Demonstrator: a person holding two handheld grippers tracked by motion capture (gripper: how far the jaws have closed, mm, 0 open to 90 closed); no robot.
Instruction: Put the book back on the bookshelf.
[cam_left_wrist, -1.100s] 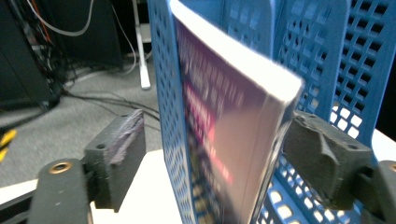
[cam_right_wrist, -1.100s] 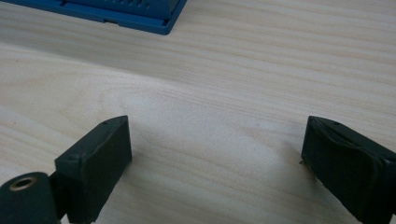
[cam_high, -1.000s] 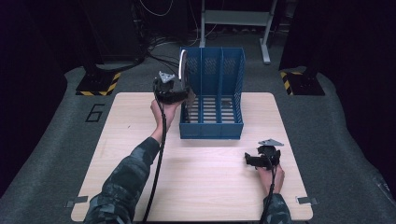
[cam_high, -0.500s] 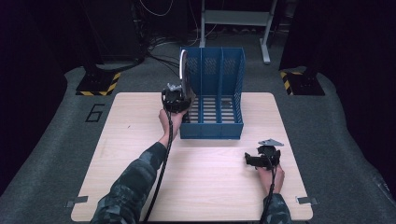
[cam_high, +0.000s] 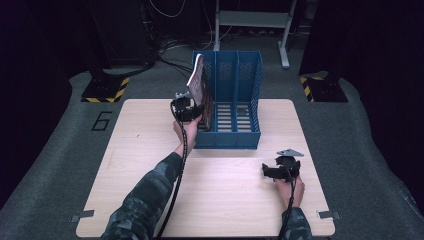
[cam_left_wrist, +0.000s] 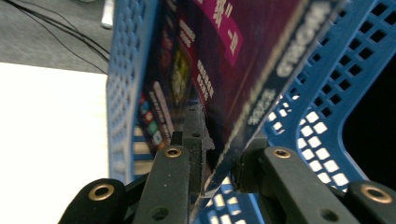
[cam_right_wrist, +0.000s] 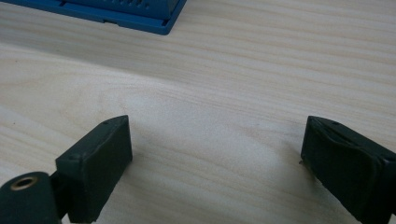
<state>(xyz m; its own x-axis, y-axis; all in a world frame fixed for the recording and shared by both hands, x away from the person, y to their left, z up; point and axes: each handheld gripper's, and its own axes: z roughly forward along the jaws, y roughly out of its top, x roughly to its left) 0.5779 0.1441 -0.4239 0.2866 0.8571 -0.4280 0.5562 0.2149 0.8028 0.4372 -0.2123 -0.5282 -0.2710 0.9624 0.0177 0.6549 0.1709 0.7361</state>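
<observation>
Tabletop (cam_high: 150, 150) is pale matt wood grain, the file rack (cam_high: 240, 100) is perforated blue plastic, and the book (cam_left_wrist: 224, 70) has a glossy printed paper cover.

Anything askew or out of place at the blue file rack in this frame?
The magazine leans at the left end of the blue file rack, its top tilted outward past the rack's wall rather than upright. The left gripper is shut on its lower edge. The right gripper rests open on the table. Nothing else stands out.
</observation>
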